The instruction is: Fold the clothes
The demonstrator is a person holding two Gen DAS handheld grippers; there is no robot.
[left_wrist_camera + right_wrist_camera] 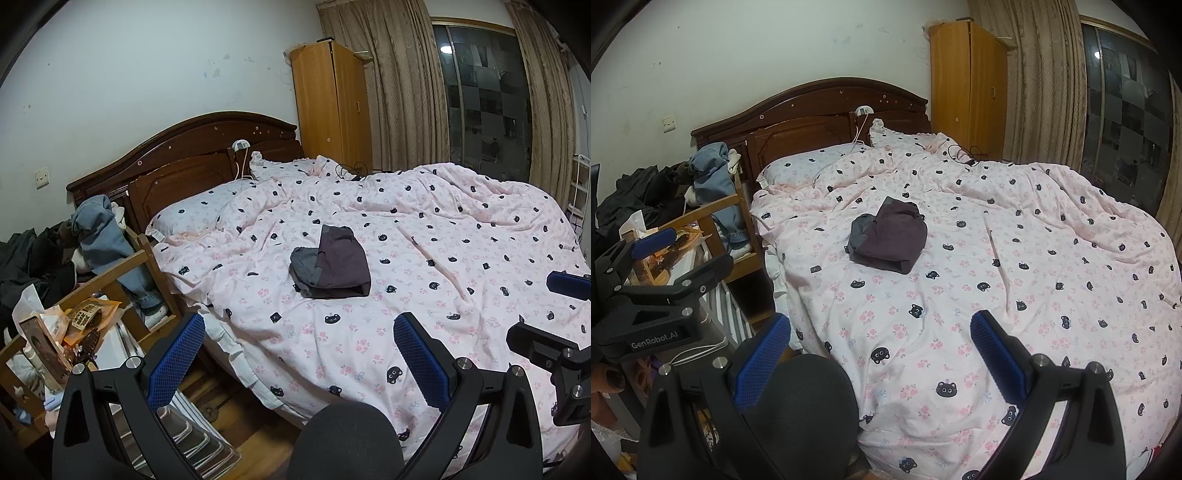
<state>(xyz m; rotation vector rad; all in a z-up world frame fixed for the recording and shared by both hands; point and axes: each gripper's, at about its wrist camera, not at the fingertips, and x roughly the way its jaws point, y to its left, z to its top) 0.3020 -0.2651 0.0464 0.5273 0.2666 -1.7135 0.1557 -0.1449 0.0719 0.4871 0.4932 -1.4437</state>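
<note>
The folded garment [330,264] lies on the pink duvet [424,236], about in the middle of the bed, well apart from both grippers. It is a compact, roughly rectangular bundle of dark fabric in two tones: a dark purple-brown part covers most of the top, and a grey part shows at the side nearer the headboard [192,155]. In the right wrist view the same bundle [888,236] looks thick, with several layers visible at its near edge, and the grey part sticks out a little at the left corner.

The left gripper [299,354] is held above the near edge of the bed, its blue pads wide apart with nothing between them. The right gripper [881,354] is also spread wide and empty, over the duvet near the bed's foot.

Beside the bed, a wooden chair [122,269] carries jeans [110,243] and other clothes.
</note>
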